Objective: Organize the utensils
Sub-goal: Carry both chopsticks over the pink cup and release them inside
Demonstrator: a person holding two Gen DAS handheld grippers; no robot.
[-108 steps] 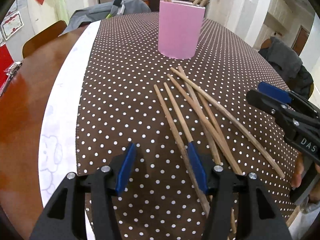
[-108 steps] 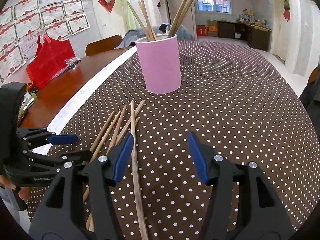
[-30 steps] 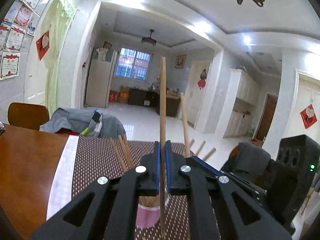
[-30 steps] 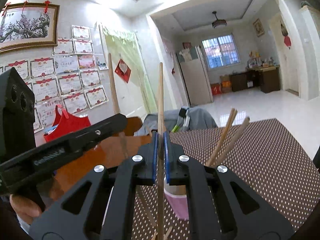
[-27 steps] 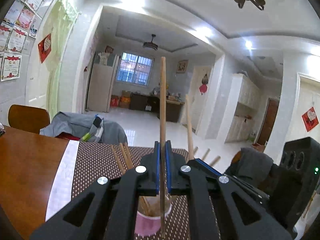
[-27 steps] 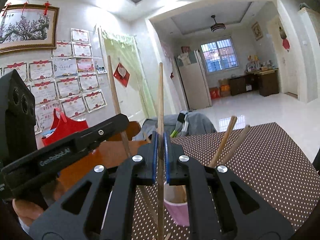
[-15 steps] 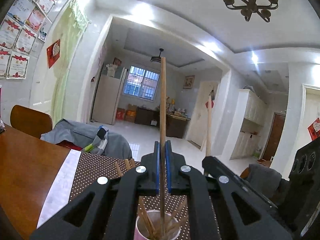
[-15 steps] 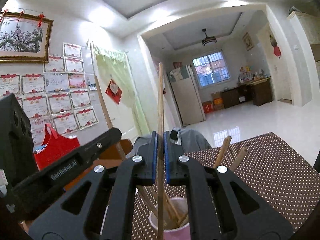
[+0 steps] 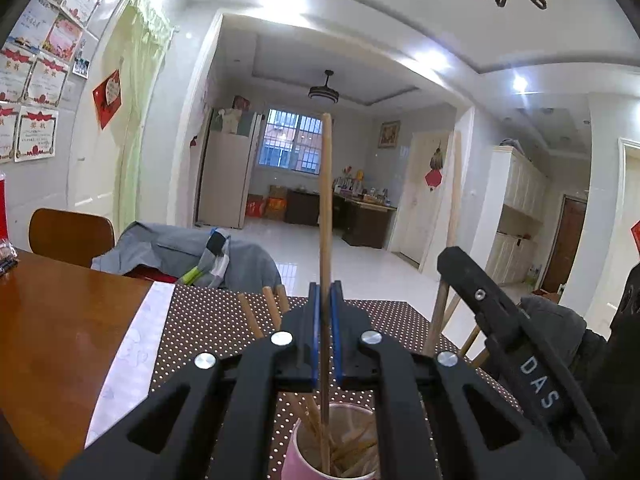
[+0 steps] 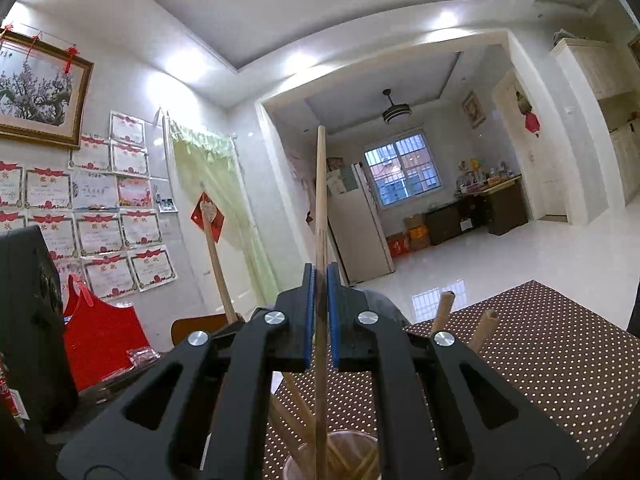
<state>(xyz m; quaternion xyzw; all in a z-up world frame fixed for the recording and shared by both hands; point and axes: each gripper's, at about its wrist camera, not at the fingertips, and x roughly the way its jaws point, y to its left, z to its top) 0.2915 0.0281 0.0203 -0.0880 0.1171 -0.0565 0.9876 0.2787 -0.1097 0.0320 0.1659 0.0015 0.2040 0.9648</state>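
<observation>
Wooden chopsticks [image 9: 325, 216] [image 10: 320, 208], clamped upright by both grippers [image 9: 325, 320] [image 10: 319, 312], have now dipped into the pink cup [image 9: 304, 452], nearly ready for release.

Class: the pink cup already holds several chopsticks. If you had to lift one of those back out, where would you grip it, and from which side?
Grip a leaning chopstick on its bare upper shaft, well above the pink cup rim, coming from the side across the shaft. The lower ends are crowded inside the cup; only the tops stand free and apart.

Home dining room: polka-dot-clothed table [image 9: 208, 320], certificates [image 10: 104, 232] on the wall behind it, refrigerator [image 9: 224, 184] beyond.
</observation>
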